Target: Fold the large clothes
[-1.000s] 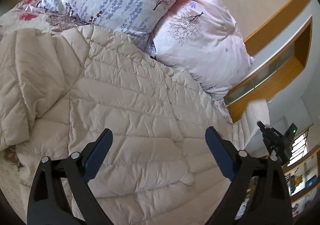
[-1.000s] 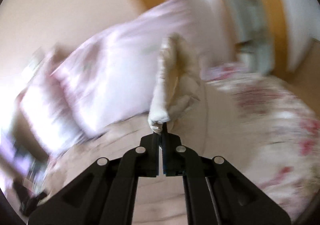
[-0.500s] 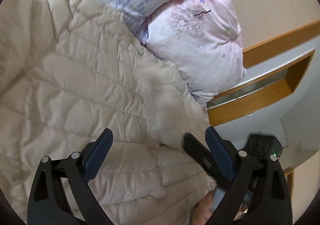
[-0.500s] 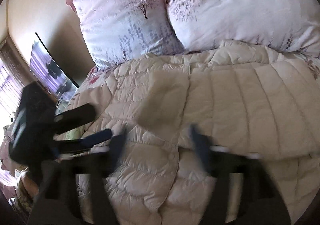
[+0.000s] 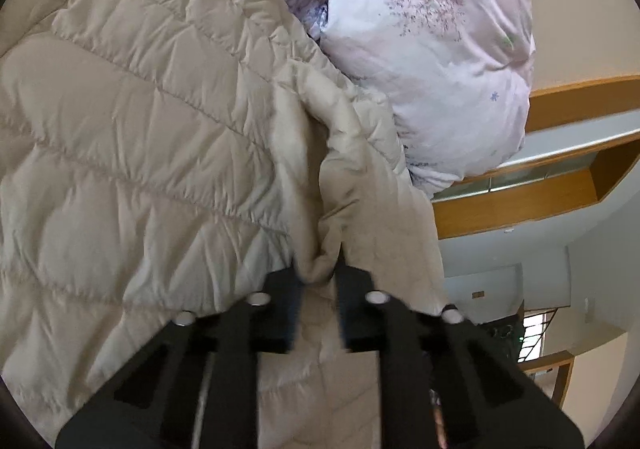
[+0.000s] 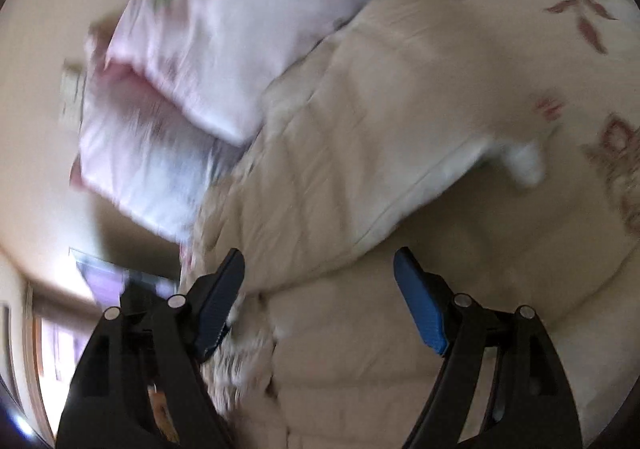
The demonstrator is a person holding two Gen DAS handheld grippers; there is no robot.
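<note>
A beige quilted down coat [image 5: 132, 121] lies spread over the bed. In the left wrist view my left gripper [image 5: 318, 269] is shut on a bunched fold of the coat's right-hand edge, the fabric pinched between its black jaws. The right wrist view is blurred. It shows the same coat [image 6: 360, 153] with a folded-over sleeve or flap crossing the middle. My right gripper [image 6: 318, 281] hovers just above the coat, its blue-padded jaws wide open with nothing gripped between them.
Two pink and white floral pillows [image 5: 432, 61] lie against the coat's far edge by the headboard wall. A wooden bedside shelf [image 5: 520, 201] stands to the right. A floral bedsheet [image 6: 592, 49] shows beyond the coat. A window and dark furniture [image 6: 120, 289] sit at lower left.
My left gripper came down onto the coat's edge and shut on a fold of it. My right gripper let go of the beige fabric it held up, opened wide and dropped toward the coat.
</note>
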